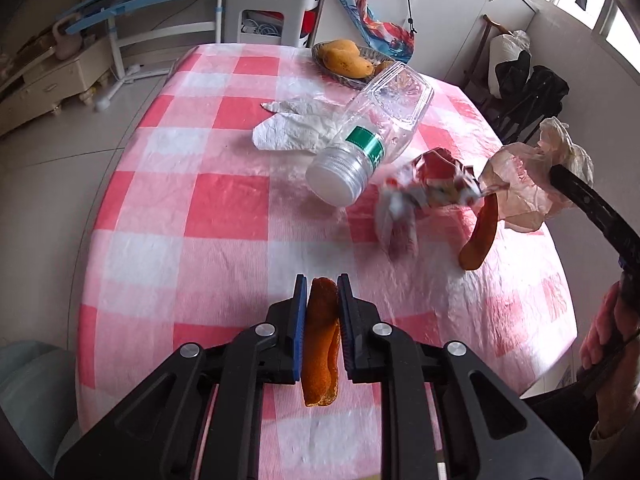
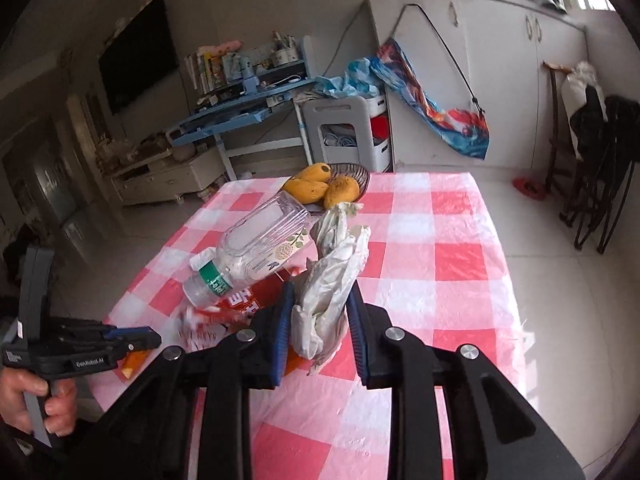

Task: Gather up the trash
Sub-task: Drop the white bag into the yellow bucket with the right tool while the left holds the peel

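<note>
Trash: bottle [image 1: 370, 136], wrapper [image 1: 434, 184] | mangoes [image 1: 346, 58] beyond

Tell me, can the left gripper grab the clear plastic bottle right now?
Probably not yet. The left hand-held gripper is shut on an orange peel strip, so it has no free grip. The clear plastic bottle with the green label lies unblocked ahead on the checked tablecloth.

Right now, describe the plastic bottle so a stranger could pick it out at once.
On the pink-and-white checked tablecloth, look just in front of the dish of yellow mangoes. The clear plastic bottle lies on its side beside a crumpled white paper. It alone is transparent, with a green label band and a ribbed white cap.
</note>
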Demonstrator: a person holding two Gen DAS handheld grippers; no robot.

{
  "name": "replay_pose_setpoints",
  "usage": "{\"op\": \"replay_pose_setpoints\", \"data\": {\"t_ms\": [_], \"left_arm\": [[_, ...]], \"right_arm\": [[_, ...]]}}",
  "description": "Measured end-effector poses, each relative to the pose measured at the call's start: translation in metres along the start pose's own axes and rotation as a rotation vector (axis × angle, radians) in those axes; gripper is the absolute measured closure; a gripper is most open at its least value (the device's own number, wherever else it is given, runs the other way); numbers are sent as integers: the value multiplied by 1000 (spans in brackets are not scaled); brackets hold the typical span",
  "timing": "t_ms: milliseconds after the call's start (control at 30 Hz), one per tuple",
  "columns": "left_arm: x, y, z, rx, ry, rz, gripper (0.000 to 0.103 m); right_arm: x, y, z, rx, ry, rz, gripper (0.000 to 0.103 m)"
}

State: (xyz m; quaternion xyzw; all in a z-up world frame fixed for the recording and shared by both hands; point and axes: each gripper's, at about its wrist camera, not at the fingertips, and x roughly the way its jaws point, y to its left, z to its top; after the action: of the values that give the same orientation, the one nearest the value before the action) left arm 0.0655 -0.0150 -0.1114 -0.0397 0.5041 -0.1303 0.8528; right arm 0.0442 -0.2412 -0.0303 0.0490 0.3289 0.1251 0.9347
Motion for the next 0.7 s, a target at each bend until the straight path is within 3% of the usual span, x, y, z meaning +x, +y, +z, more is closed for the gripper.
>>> {"op": "replay_pose_setpoints", "data": {"t_ms": [200,300,533,700], "left_arm": [[-14,6,-5,-37,-32,-22,88],[-20,10,-6,-60,-52,-35,88],[-46,14,-16,-111,-116,-73,88],[-66,20,-35,-152,-143,-79,88]], "right_arm": [[-28,-13,6,41,-131,-56,76],[-43,-13,9,42,-184,-37,76],[-55,22,-17,-18,-113,136,76],[-56,66,-49,-126,23,304,76]]}}
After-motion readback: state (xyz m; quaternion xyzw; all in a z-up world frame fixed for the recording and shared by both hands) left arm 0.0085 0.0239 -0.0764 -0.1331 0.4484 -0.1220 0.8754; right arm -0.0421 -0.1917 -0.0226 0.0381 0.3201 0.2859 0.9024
